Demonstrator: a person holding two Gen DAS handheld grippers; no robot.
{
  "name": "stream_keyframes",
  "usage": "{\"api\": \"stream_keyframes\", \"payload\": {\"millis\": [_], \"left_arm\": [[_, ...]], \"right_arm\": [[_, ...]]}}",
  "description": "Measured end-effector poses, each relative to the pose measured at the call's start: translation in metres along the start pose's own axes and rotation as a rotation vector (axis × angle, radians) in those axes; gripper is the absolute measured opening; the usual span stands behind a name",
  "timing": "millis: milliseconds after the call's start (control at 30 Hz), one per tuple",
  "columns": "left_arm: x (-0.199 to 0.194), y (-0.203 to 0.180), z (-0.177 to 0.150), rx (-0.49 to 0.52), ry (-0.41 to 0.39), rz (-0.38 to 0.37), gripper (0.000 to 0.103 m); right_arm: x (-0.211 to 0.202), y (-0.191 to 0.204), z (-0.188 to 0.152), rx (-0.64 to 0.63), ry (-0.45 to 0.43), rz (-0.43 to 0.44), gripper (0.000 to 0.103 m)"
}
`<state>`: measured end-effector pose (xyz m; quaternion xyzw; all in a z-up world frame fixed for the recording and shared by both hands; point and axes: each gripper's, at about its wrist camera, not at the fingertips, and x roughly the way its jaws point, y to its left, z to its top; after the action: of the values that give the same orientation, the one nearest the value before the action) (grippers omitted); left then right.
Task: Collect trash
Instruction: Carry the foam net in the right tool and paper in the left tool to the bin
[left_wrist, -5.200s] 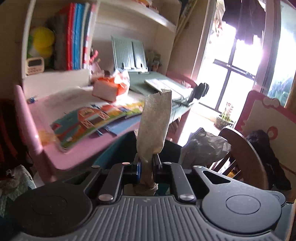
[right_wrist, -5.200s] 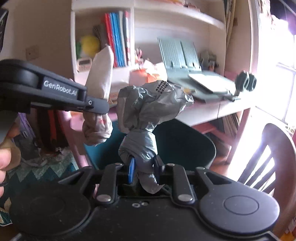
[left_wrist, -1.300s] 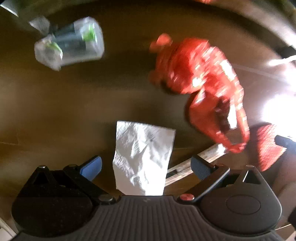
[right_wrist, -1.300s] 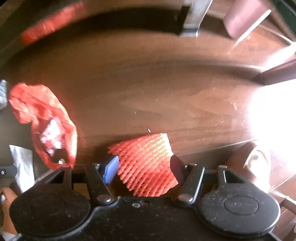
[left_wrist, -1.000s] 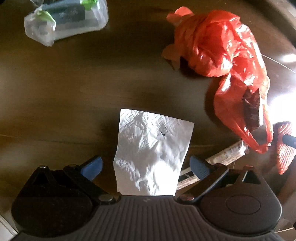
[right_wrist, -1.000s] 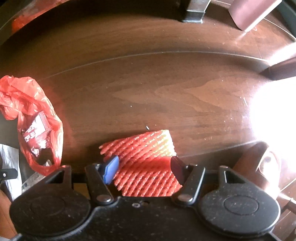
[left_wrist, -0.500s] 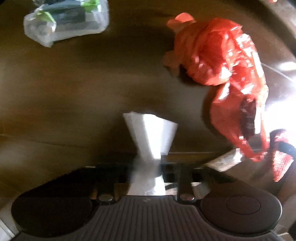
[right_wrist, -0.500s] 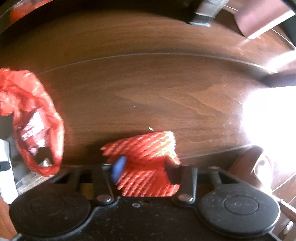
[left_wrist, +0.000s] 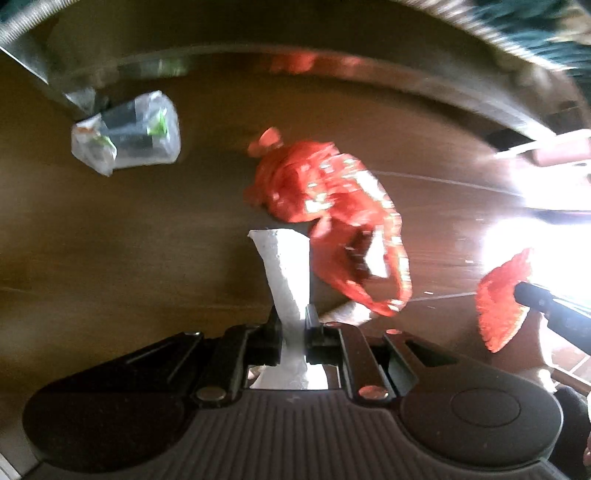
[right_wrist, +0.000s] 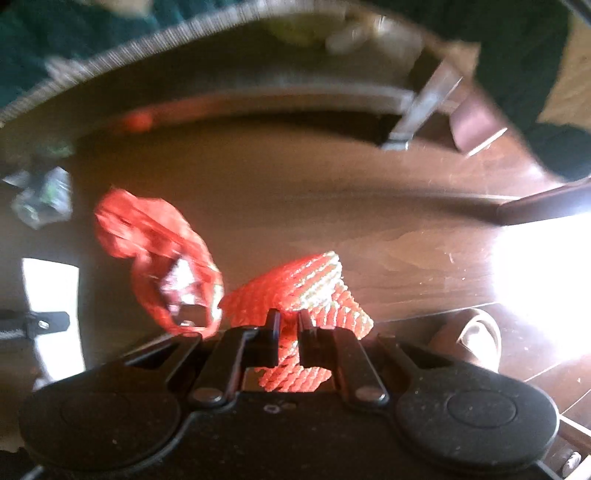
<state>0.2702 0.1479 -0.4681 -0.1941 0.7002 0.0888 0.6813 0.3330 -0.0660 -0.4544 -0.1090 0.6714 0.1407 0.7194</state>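
We are at the pick-up step, both claws loaded. Our left claw (left_wrist: 293, 325) is pinched tight on the white tissue (left_wrist: 286, 273), which fans out beyond its tips above the wooden floor (left_wrist: 129, 240). Our right claw (right_wrist: 287, 330) is clamped on the red foam net (right_wrist: 306, 291), whose bulk also spreads ahead of its tips; from the left camera that net shows far off to the right.

We judge the next move to be carrying both pieces to wherever the trash is gathered, though no bin is visible here. Both grips sit on soft, thin stuff, so we should keep the squeeze firm during the carry.

More trash lies on the floor. The red plastic bag (left_wrist: 332, 218) sits just ahead and right of the left claw, and ahead and left of the right claw, close beside the net. A clear wrapped packet (left_wrist: 127, 138) lies well ahead and left of the left claw. A pale stick-like scrap (left_wrist: 345, 314) peeks out just right of the left claw's tips; blur hides what it is.
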Motion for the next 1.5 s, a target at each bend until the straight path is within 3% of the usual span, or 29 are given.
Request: {"api": "stream_keyframes", "payload": {"millis": [167, 433, 767, 1200, 1500], "left_arm": [[-0.059, -0.013, -0.006, 0.059, -0.078, -0.031, 0.011], [-0.168, -0.056, -0.052, 0.169, -0.274, -0.078, 0.011], [-0.303, -0.124, -0.112, 0.328, -0.515, -0.142, 0.011], [-0.449, -0.235, -0.156, 0.534, -0.793, -0.236, 0.011], [-0.519, -0.328, -0.176, 0.678, -0.917, -0.311, 0.011]], "right_arm": [[-0.073, 0.0, -0.016, -0.01, -0.11, 0.038, 0.008], [-0.203, -0.019, -0.056, -0.038, -0.322, 0.109, 0.008], [-0.352, -0.053, -0.117, -0.059, -0.572, 0.118, 0.008], [-0.502, -0.127, -0.174, -0.057, -0.892, 0.024, 0.008], [-0.572, -0.184, -0.188, -0.009, -1.02, -0.066, 0.008]]}}
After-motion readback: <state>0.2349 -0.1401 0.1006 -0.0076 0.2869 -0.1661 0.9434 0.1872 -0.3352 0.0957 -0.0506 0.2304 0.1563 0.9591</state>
